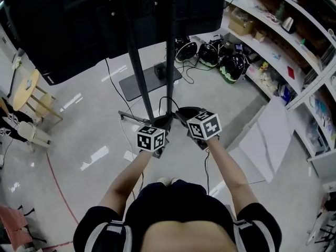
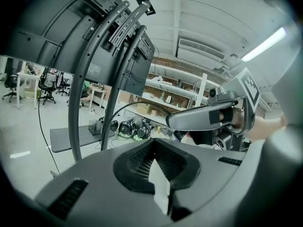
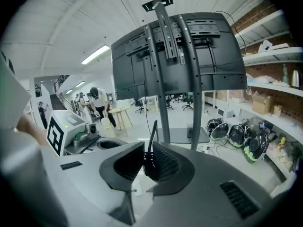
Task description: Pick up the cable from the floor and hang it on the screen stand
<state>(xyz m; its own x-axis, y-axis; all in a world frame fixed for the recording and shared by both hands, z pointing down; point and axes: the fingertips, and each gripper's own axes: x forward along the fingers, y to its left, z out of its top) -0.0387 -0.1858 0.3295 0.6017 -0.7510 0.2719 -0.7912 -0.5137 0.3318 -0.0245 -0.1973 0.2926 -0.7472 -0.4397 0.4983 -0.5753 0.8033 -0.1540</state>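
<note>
The held part of the cable [image 3: 152, 136] was up off the floor [image 1: 94, 140], strung between the two grippers just in front of the poles of the screen stand [image 1: 140, 62]. The right gripper [image 3: 146, 151] had narrow jaws pinched on the cable, which rose from the pinch toward twelve o'clock. The left gripper [image 2: 152, 148] showed its jaws nearly together. Its own view did not show the cable inside them, but in the head view the thin black arch ended at its tip, at about eight o'clock from the right gripper, so it probably held the arch's other end.

The cable looked thin, light and limp, yet springy enough to stand in a small arch between the two holds. Weight should have been no trouble; slipping through the pads or snagging on the poles seemed likelier. Two holds set a little apart suited it, since the span between them could be draped over part of the stand, and its smooth jacket called for a firm pinch
</note>
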